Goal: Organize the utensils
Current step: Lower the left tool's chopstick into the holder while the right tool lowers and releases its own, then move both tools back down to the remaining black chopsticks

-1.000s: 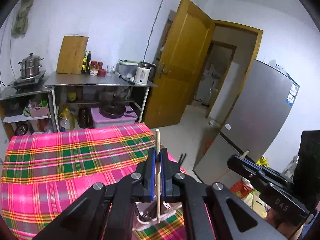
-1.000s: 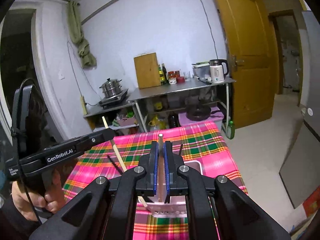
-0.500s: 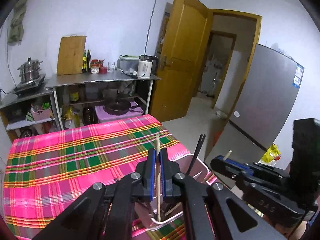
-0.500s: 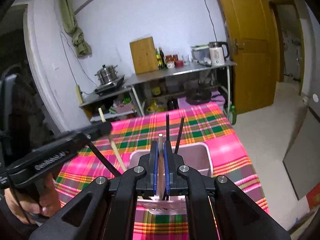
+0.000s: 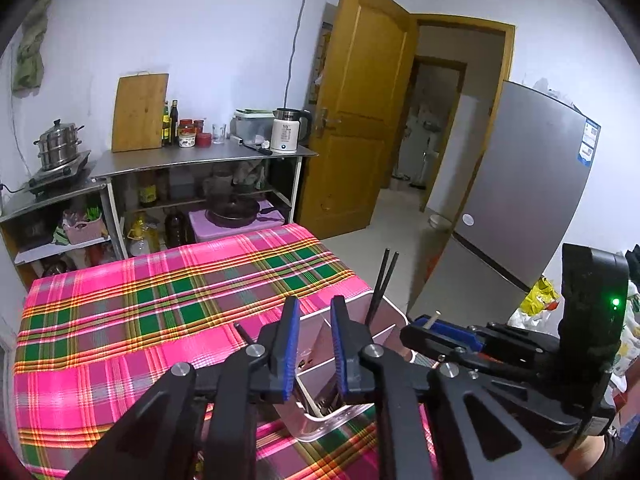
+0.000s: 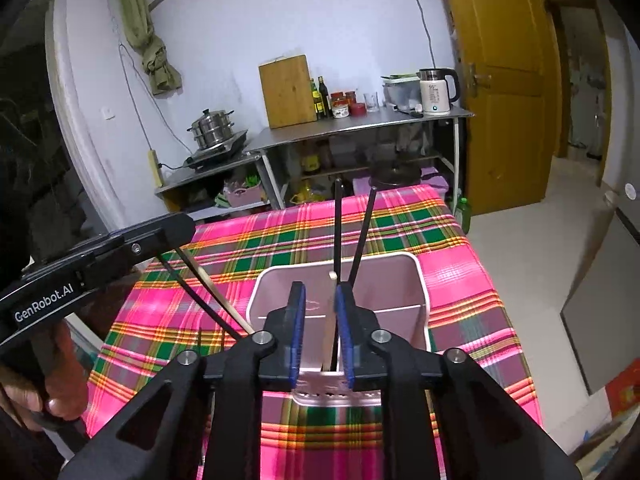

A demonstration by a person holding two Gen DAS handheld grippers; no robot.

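A pale pink utensil holder stands on the plaid-clothed worktop close to its near right corner, seen from the right wrist camera. Thin inner walls split it into compartments. Two black chopsticks stand in a far compartment, leaning apart at their tips and rising above the rim. A third black chopstick and a light wooden chopstick lean out over the holder's left side, their upper ends running up under the left hand-held gripper; which compartment holds their lower ends cannot be told.

The right hand-held gripper hangs just over the holder's near edge with its jaws opening. A second light wooden chopstick stands between the blue pads, close against the right one with a clear gap at the left, its lower end down inside the holder.

In the left wrist view, the left hand-held gripper also has its jaws opening, with nothing between the pads; below them a wooden stick slants in a near compartment of the holder beside some metal cutlery.
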